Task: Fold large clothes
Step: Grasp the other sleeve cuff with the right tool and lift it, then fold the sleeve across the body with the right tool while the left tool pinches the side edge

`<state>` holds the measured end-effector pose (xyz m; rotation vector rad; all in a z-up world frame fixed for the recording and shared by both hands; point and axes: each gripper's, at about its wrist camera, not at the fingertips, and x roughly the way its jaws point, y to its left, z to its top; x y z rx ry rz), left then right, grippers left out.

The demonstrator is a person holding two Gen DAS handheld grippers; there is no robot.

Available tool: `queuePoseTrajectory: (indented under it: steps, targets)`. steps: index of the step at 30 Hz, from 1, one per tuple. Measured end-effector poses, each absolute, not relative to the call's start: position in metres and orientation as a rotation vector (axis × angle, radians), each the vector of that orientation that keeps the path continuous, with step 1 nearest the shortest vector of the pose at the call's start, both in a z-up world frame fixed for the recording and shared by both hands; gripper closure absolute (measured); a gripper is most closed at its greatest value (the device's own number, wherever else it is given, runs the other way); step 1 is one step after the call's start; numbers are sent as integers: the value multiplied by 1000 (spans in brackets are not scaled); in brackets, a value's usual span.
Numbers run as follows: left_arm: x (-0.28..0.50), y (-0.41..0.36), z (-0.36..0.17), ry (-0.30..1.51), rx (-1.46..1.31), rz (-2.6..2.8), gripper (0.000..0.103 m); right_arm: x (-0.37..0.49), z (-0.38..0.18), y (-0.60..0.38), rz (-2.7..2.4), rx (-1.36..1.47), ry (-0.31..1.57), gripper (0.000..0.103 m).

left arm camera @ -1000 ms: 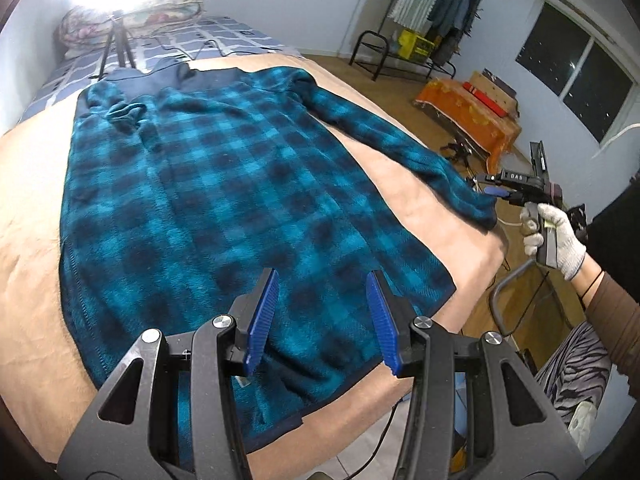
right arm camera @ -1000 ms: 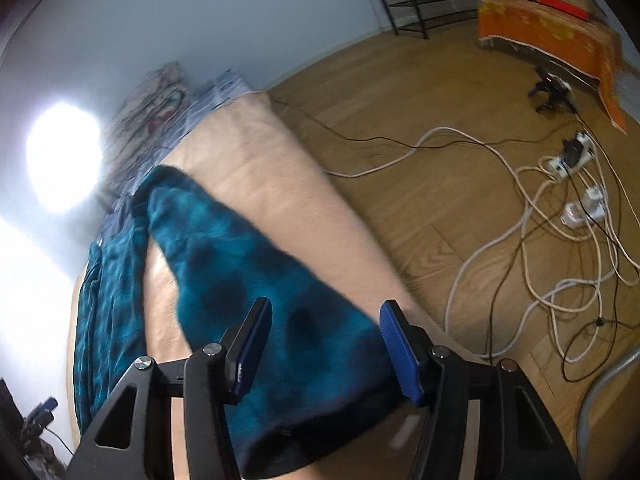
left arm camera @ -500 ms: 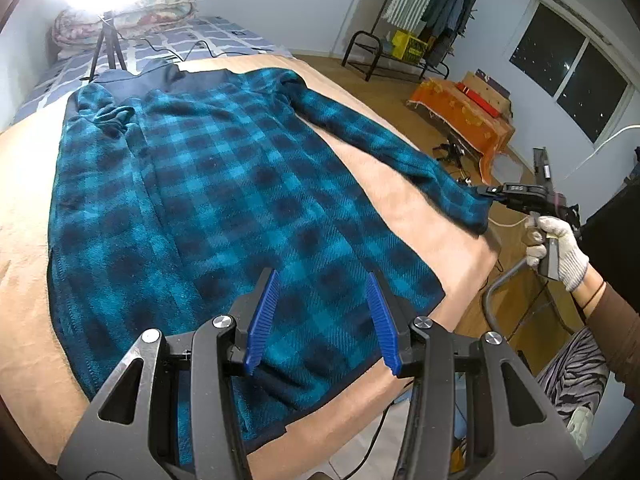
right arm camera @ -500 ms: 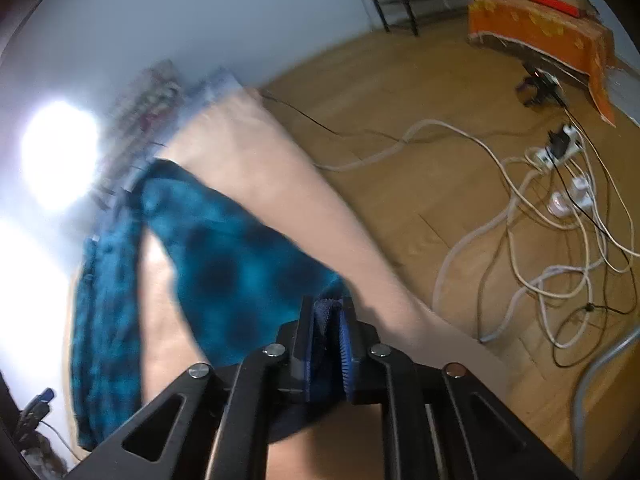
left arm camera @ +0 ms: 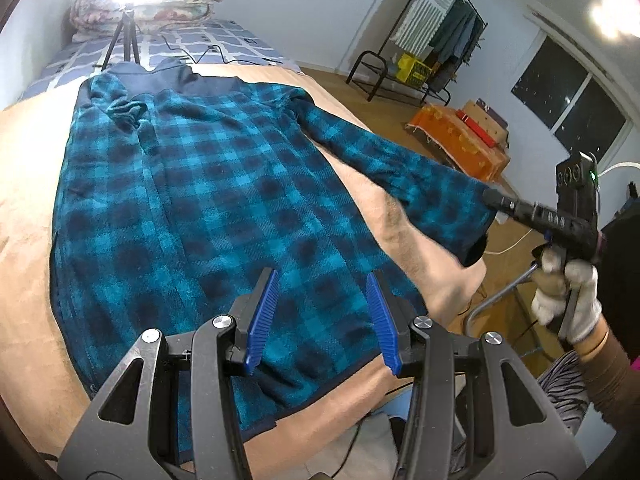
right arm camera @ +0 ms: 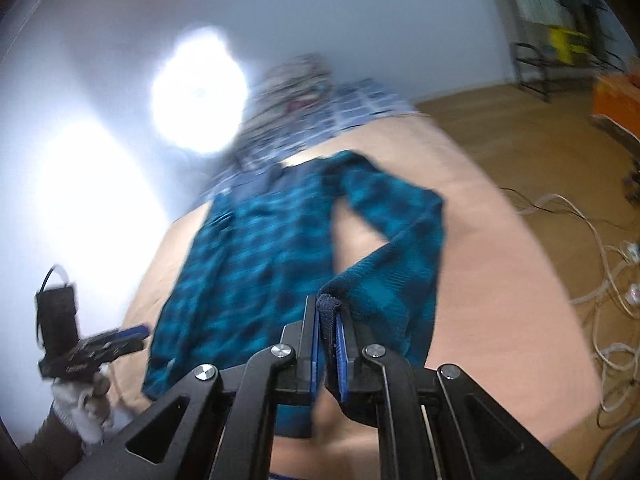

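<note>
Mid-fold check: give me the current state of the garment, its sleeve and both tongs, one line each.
Plaid garment: spread flat on the bed, not yet folded.
Sleeve: lifted off the bed by its cuff, doubled back on itself.
Right tongs: shut on the sleeve's dark cuff.
Left tongs: open, empty, above the garment's hem.

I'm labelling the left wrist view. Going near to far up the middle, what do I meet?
Left tool → plaid coat → checked bedding → pillows.
</note>
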<state>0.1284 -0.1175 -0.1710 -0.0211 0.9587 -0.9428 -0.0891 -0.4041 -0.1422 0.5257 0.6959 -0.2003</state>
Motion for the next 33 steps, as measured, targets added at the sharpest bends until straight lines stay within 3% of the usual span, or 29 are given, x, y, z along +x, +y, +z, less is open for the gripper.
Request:
queuePoseTrajectory:
  steps: [6, 15, 18, 19, 20, 22, 25, 33]
  targets:
    - [142, -106, -177, 1025, -165, -952, 56, -47, -153, -316, 36, 418, 790, 98]
    - [161, -93, -202, 1133, -316, -919, 56, -16, -245, -232, 221, 281, 1059, 98]
    - [158, -99, -209, 1155, -300, -930, 56, -17, -247, -236, 246, 295, 1068, 83]
    - [157, -102, -211, 1160, -290, -935, 56, -17, -243, -239, 265, 319, 1060, 68]
    - [155, -105, -213, 1166, -279, -941, 56, -19, -237, -243, 282, 342, 1045, 60]
    - [151, -111, -219, 1182, -268, -950, 56, -24, -224, -250, 293, 347, 1009, 56]
    - [148, -121, -226, 1214, -268, -971, 55, -30, -200, -267, 284, 355, 941, 41]
    - [139, -142, -252, 1285, -199, -953, 52, -1, -172, -350, 116, 474, 856, 38]
